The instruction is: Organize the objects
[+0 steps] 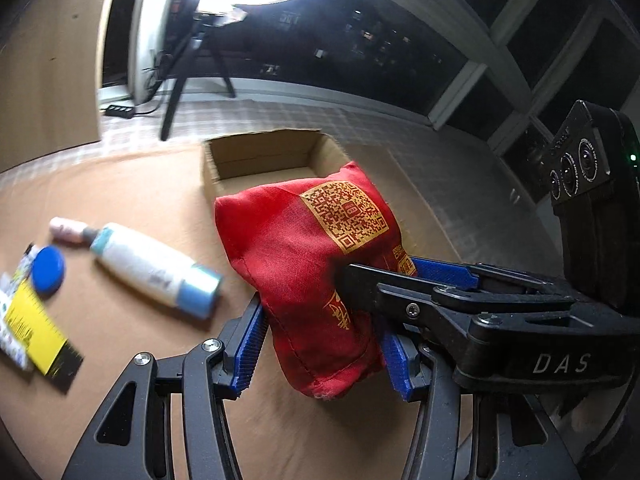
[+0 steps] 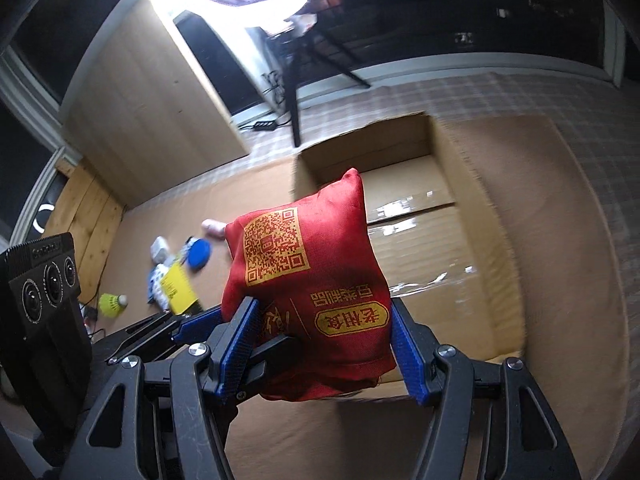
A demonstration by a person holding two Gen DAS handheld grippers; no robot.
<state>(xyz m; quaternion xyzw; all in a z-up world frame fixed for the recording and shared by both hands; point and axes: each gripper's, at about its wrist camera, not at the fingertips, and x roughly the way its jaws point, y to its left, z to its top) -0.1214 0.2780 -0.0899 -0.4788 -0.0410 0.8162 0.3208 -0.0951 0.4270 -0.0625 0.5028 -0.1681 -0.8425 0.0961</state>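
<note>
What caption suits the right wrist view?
Both tongs clamp a red pouch above an open cardboard box.

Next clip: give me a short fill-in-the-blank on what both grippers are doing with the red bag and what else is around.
1. Both the left gripper and the right gripper are shut on the red ____.
2. The gold square printed on the bag is a ____ code.
3. The cardboard box behind the bag is ____ of objects.
4. The bottle lies on its ____.

Missing words: bag; QR; empty; side
</note>
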